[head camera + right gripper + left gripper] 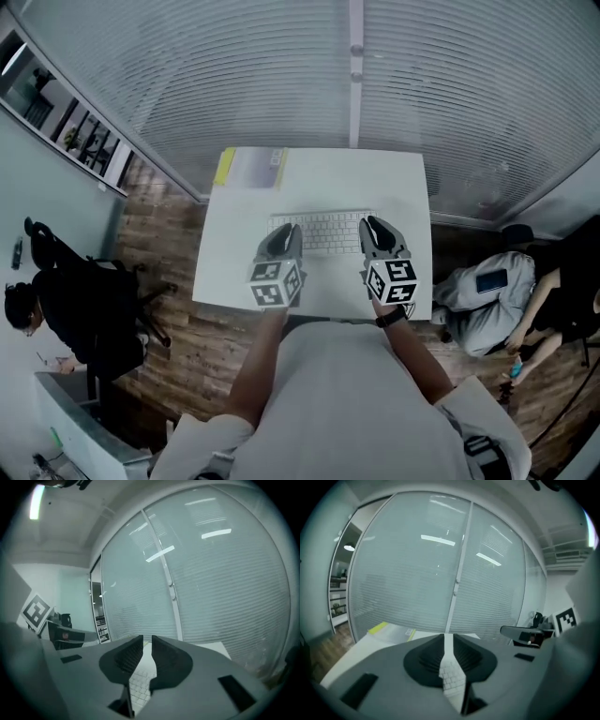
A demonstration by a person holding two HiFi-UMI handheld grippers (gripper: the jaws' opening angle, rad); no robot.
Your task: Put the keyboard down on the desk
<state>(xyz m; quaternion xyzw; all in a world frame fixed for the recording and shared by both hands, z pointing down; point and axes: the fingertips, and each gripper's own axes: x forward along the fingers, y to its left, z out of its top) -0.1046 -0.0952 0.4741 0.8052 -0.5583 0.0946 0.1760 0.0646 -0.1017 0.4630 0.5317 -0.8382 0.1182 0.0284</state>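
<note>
The left gripper (pixel 284 234) and right gripper (pixel 375 228) are nearly closed, clamped on the ends of the keyboard (pixel 326 232) at the middle of the desk (pixel 403 187). It is best kept level and released only once flat.

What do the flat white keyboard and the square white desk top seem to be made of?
Flat white keyboard: probably plastic, matt; small moulded keys in even rows, no glare. Square white desk top: perhaps laminate or painted board, smooth; uniform white without grain, core not visible.
</note>
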